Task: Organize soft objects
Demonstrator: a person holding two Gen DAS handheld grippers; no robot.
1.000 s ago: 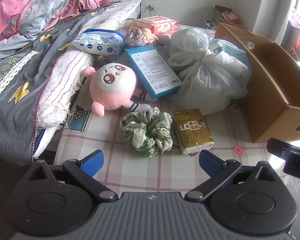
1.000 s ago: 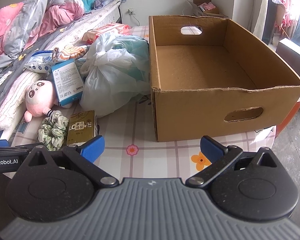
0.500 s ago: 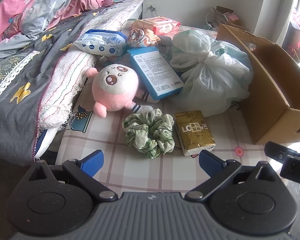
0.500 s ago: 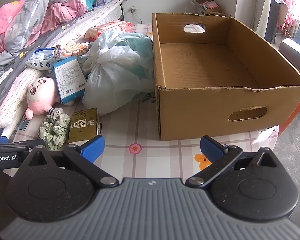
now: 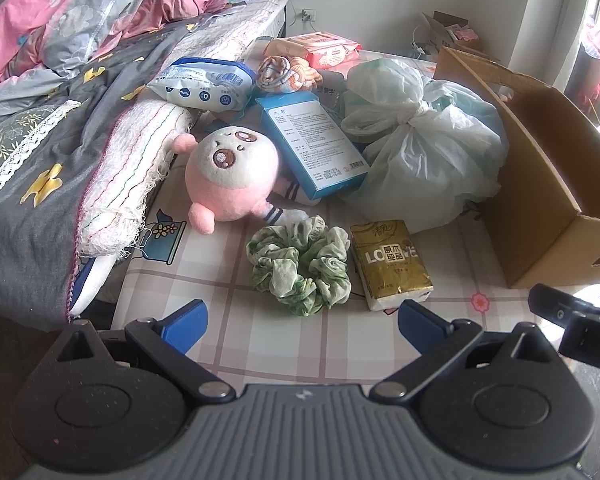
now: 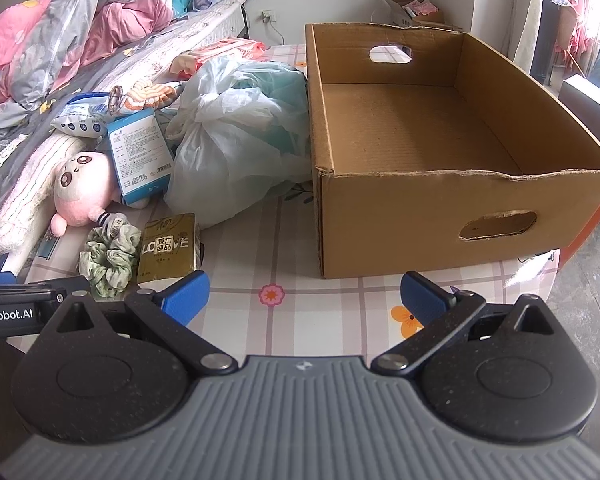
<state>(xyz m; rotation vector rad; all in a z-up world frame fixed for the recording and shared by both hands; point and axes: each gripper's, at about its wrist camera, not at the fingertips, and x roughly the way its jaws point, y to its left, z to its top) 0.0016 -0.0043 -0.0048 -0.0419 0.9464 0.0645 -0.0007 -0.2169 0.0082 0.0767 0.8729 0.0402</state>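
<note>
A green scrunchie (image 5: 300,266) lies on the checked table, just ahead of my open, empty left gripper (image 5: 302,320). A pink plush toy (image 5: 230,176) lies behind it, a gold tissue pack (image 5: 390,264) to its right. The scrunchie (image 6: 108,258), plush (image 6: 84,188) and tissue pack (image 6: 168,248) also show at the left of the right wrist view. My right gripper (image 6: 304,294) is open and empty above the table, in front of an empty cardboard box (image 6: 420,136).
A tied plastic bag (image 5: 416,148), a blue box (image 5: 314,148), a wipes pack (image 5: 204,88), a rolled cloth (image 5: 284,72) and a pink pack (image 5: 324,46) crowd the table's back. Bedding (image 5: 40,120) hangs over the left edge. The box wall (image 5: 540,184) stands at right.
Both grippers have moved forward a little toward the table; the objects look nearer and lower in view. Both stay open. Nothing on the table has moved.
</note>
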